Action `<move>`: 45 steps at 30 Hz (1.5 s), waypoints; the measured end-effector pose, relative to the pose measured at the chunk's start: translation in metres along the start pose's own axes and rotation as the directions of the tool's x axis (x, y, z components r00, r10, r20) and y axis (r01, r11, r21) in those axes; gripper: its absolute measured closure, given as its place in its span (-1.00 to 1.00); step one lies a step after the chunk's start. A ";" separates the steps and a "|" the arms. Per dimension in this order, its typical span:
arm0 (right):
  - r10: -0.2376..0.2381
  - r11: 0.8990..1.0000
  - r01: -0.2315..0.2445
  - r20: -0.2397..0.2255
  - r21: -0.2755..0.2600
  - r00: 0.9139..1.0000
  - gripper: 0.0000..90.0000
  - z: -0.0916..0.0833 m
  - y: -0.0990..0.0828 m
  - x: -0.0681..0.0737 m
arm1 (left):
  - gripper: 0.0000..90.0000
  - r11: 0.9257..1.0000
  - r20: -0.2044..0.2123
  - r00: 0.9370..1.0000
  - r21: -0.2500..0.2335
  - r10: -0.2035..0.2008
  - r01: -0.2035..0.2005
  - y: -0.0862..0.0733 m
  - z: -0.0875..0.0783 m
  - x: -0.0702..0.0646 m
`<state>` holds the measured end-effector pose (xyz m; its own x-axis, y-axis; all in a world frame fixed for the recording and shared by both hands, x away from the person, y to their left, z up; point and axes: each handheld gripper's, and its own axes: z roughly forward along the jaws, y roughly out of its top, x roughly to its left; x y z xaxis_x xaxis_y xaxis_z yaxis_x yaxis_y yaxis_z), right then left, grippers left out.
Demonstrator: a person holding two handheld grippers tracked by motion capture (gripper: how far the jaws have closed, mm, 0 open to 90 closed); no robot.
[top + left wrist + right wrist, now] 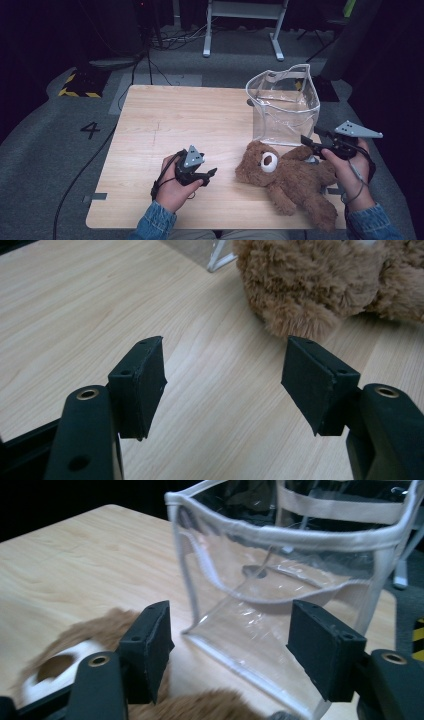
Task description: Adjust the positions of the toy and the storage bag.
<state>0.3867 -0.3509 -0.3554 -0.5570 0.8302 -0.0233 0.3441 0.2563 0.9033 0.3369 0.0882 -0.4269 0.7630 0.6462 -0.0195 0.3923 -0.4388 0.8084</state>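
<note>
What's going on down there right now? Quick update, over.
Left gripper open, short of the teddy bear. Right gripper open, above the bear's arm, holding nothing. Bear lies on the table before the clear bag. Nothing in the way.

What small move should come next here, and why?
Probably the right hand-held gripper should drop onto the teddy bear and close on it. The bear lies on its back on the table, right in front of the clear bag, which stands upright with its mouth open. Both grippers are open and hold nothing; the left hand-held gripper sits just short of the bear's head.
</note>
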 end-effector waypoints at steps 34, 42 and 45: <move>-0.220 0.971 0.232 -0.185 0.048 0.958 0.89 0.153 0.090 0.038 | -0.24 0.994 -0.114 0.987 -0.014 -0.112 0.111 -0.043 -0.046 0.020; -0.246 0.967 0.253 -0.258 -0.004 0.934 0.90 0.172 0.099 0.065 | -0.24 0.994 -0.112 0.988 -0.014 -0.105 0.104 -0.042 -0.044 0.023; -0.269 0.962 0.271 -0.299 -0.036 0.916 0.90 0.176 0.105 0.083 | -0.24 0.995 -0.110 0.988 -0.018 -0.104 0.103 -0.042 -0.045 0.024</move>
<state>0.5096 -0.1675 -0.3381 -0.8285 0.5431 -0.1366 0.1528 0.4539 0.8779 0.3157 0.1497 -0.4350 0.6569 0.7530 -0.0391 0.4597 -0.3588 0.8123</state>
